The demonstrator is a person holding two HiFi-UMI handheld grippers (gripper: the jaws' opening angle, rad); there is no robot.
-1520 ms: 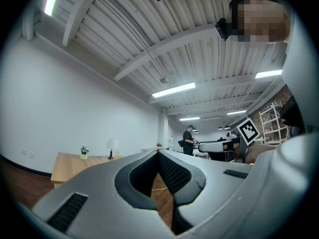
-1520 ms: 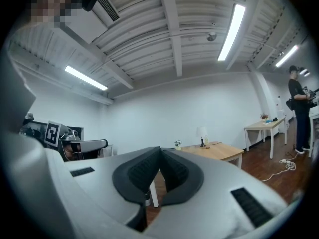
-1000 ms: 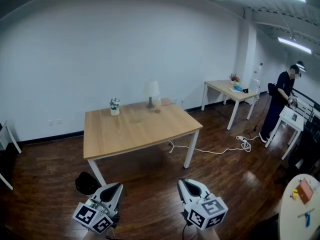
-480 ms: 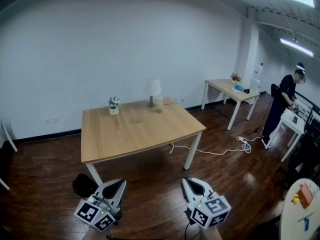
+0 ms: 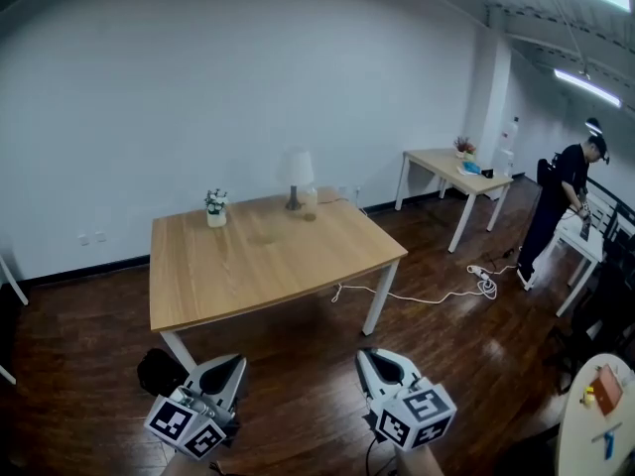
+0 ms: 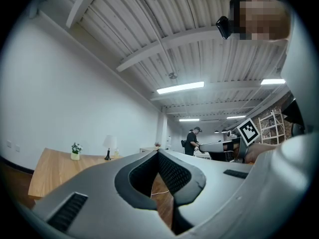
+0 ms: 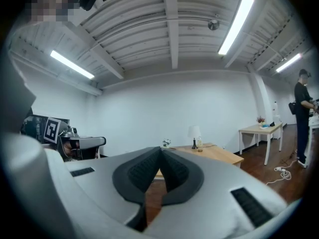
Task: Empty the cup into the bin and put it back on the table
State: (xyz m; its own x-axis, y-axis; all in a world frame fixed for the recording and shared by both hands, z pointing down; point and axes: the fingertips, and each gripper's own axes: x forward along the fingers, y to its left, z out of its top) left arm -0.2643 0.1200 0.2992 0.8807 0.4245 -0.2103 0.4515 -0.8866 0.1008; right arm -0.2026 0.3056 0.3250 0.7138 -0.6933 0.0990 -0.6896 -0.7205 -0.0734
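Observation:
The cup (image 5: 310, 203), small and clear, stands at the far edge of the wooden table (image 5: 268, 266), right beside a white lamp (image 5: 295, 172). A black bin (image 5: 159, 370) sits on the floor by the table's near left leg. My left gripper (image 5: 232, 363) and right gripper (image 5: 370, 357) hover low over the dark floor, short of the table and pointing at it. Both are shut and hold nothing. In the left gripper view the gripper (image 6: 158, 152) has its tips touching. The right gripper (image 7: 161, 149) points toward the cup (image 7: 199, 143), which is far away.
A small flower pot (image 5: 215, 208) stands on the table's far left. A white cable and power strip (image 5: 480, 286) lie on the floor to the right. Beyond are a second table (image 5: 451, 167), a person (image 5: 566, 201) and a round white table (image 5: 595, 405).
The table has drifted left in the head view, and the bin now lies just ahead of my left gripper. Both grippers stay shut, at the same spot in the view.

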